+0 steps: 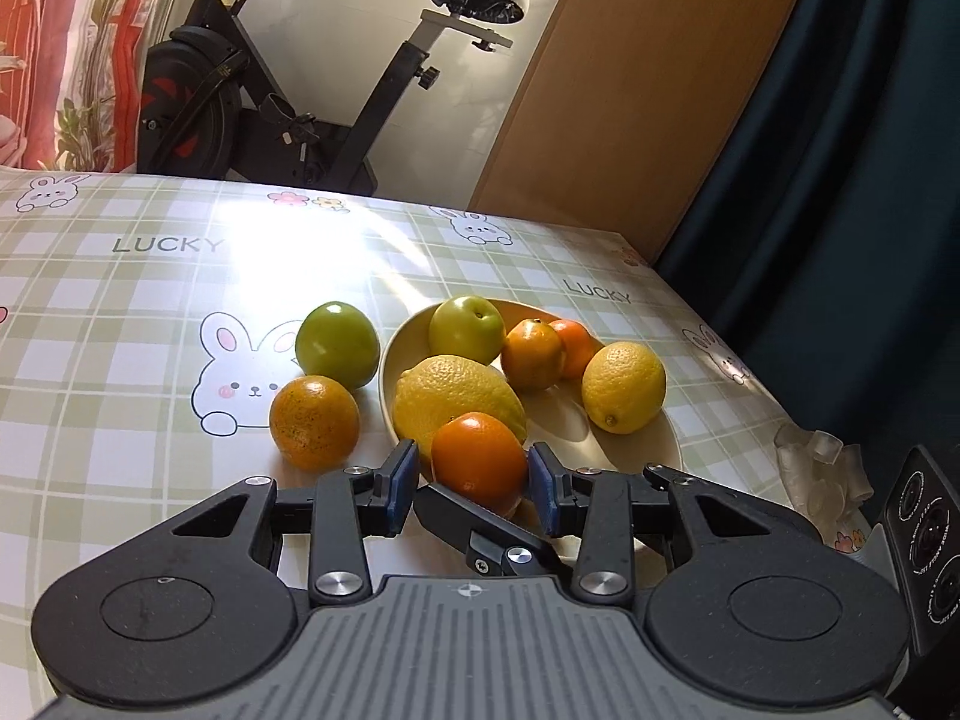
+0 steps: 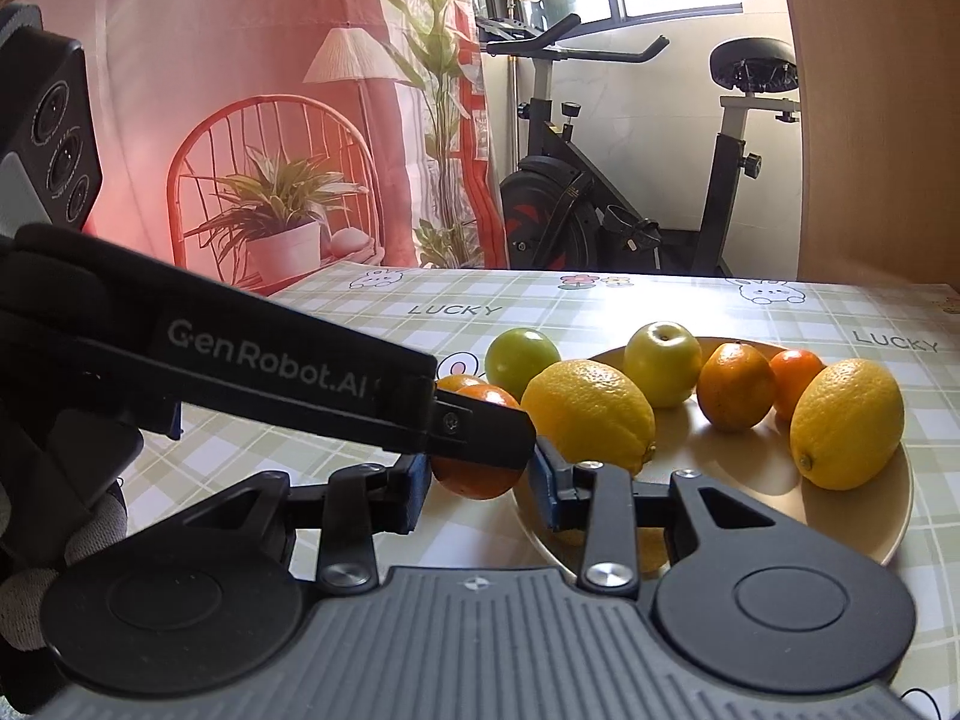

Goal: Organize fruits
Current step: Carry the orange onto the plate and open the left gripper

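**Orange pinched at plate rim, two grippers on it**

Because the job is sorting fruit onto one dish, the small round glossy orange [image 1: 479,461] sits between the blue pads of the left gripper [image 1: 474,483]. The jaws are narrow, clamped on its sides, at the near rim of the shallow beige plate [image 1: 666,450]. It is just in front of the big yellow lemon [image 1: 459,399]. I can't tell whether it is lifted or resting.

The right gripper [image 2: 480,495] is also narrow and straddles the same orange crosswise. The left finger covers the contact, so I can't tell if its pads press. This is probably a handover or a steadying hold.

The orange is near-spherical with no real long axis, and its stem end is hidden, so its facing is unknown. The big lemon's long axis lies across the plate.

The dark green apple [image 1: 337,343] and the speckled orange [image 1: 313,423] sit loose on the checked rabbit tablecloth [image 1: 120,360], left of the plate, likely next.
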A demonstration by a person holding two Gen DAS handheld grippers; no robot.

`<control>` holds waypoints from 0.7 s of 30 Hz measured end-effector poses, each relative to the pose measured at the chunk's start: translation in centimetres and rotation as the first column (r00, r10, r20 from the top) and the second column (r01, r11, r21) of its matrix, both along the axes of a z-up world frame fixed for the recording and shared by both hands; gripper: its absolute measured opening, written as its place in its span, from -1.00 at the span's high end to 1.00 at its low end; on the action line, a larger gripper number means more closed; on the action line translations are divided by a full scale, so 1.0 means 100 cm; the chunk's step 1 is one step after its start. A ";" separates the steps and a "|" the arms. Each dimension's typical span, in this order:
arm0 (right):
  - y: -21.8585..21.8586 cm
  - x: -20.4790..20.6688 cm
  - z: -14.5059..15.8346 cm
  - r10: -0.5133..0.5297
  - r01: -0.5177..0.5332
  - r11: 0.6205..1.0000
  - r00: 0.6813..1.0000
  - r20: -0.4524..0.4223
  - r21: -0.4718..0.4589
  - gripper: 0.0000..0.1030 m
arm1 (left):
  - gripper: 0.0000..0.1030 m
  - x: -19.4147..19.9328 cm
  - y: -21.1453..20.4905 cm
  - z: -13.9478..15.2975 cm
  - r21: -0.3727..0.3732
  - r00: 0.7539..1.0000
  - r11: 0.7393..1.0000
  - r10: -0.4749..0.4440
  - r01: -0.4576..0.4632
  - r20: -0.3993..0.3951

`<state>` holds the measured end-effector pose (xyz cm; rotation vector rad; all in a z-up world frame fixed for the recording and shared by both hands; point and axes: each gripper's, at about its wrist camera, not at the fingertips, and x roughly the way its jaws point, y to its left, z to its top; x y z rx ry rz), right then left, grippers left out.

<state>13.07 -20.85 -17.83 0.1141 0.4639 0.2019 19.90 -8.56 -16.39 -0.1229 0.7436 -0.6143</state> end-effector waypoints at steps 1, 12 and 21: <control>-0.003 -0.003 0.001 -0.011 0.011 1.000 1.000 0.005 0.006 0.27 | 0.19 0.001 -0.003 0.001 0.004 1.000 1.000 -0.008 0.008 0.004; -0.047 -0.004 0.010 -0.163 0.160 0.985 0.986 0.046 0.058 0.27 | 0.19 0.027 -0.068 0.012 0.092 0.988 0.986 -0.146 0.141 0.045; -0.080 0.016 0.002 -0.257 0.259 0.955 0.966 -0.033 0.144 0.27 | 0.19 0.043 -0.090 0.001 0.167 0.985 0.972 -0.171 0.165 0.021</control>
